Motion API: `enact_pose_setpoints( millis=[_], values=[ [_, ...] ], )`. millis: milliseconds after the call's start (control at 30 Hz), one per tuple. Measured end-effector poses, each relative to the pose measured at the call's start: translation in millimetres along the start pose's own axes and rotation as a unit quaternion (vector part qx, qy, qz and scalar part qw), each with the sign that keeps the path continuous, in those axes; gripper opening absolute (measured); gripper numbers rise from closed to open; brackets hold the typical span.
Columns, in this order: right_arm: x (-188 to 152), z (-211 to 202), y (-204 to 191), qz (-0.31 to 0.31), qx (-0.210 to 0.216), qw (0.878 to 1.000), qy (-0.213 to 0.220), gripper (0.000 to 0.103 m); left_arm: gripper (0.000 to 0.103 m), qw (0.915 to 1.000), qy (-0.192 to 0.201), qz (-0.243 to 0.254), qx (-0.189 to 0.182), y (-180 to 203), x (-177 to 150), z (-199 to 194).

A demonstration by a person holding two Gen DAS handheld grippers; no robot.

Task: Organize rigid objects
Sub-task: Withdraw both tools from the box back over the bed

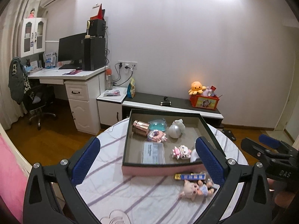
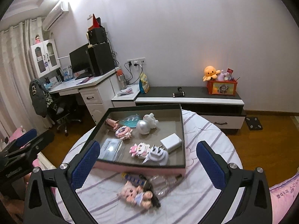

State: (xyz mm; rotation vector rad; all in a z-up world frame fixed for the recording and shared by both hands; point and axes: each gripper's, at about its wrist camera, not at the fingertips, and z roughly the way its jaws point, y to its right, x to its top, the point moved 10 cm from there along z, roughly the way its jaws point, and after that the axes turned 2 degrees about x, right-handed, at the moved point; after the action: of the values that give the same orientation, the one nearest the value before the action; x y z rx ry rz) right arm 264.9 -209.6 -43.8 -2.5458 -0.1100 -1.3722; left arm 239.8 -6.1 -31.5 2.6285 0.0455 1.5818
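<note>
A shallow pink-sided box [image 1: 160, 169] [image 2: 138, 168] sits on a round table with a striped cloth [image 1: 115, 192] [image 2: 205, 130]. Inside lie a copper cup [image 1: 140, 127], a silver ball toy [image 1: 174, 131] [image 2: 143, 127], pink block figures [image 1: 181, 151] [image 2: 140, 149], a clear case [image 1: 152, 152], a white charger [image 2: 171, 142] and a white plug [image 2: 156, 155]. In front of the box lie two small dolls [image 1: 194, 187] [image 2: 137, 196], a blue-yellow striped stick [image 1: 189, 176] [image 2: 133, 179] and clear plastic wrap [image 2: 164, 183]. My left gripper [image 1: 147, 162] and right gripper [image 2: 147, 160] are open and empty above the table's near side.
A low black-and-white cabinet [image 1: 168, 104] [image 2: 188, 98] stands behind the table with a red toy bin [image 1: 204, 101] [image 2: 221, 87]. A white desk with monitor [image 1: 72, 50] [image 2: 80, 59] and an office chair [image 1: 35, 100] are at left. Pink bedding [image 2: 284, 196] lies at right.
</note>
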Motion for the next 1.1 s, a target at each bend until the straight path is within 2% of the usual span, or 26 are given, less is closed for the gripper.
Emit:
enact_pose_setpoints(
  millis=[167,500,700,1100],
  values=[
    [-18.6,-33.3,-12.3,-0.026,-0.004,0.999,0.018,0.103,0.103,0.9999,0.01,0.003,0.007,1.4,-17.7,-24.1],
    [-56.9,-85.5,-17.2,-0.029,-0.017,0.998,0.047,0.103,0.103,0.9997,0.015,0.012,0.014,3.5,-63.7,-68.2],
    [-79.5,-83.0,-13.7,-0.02,-0.016,0.999,0.028,0.103,0.103,0.9997,0.012,0.014,0.013,5.7,-73.6,-72.0],
    [-86.9,-76.7,-4.3,-0.017,-0.022,0.999,0.017,0.103,0.103,0.9999,-0.003,0.013,0.01,8.2,-84.4,-59.0]
  ],
)
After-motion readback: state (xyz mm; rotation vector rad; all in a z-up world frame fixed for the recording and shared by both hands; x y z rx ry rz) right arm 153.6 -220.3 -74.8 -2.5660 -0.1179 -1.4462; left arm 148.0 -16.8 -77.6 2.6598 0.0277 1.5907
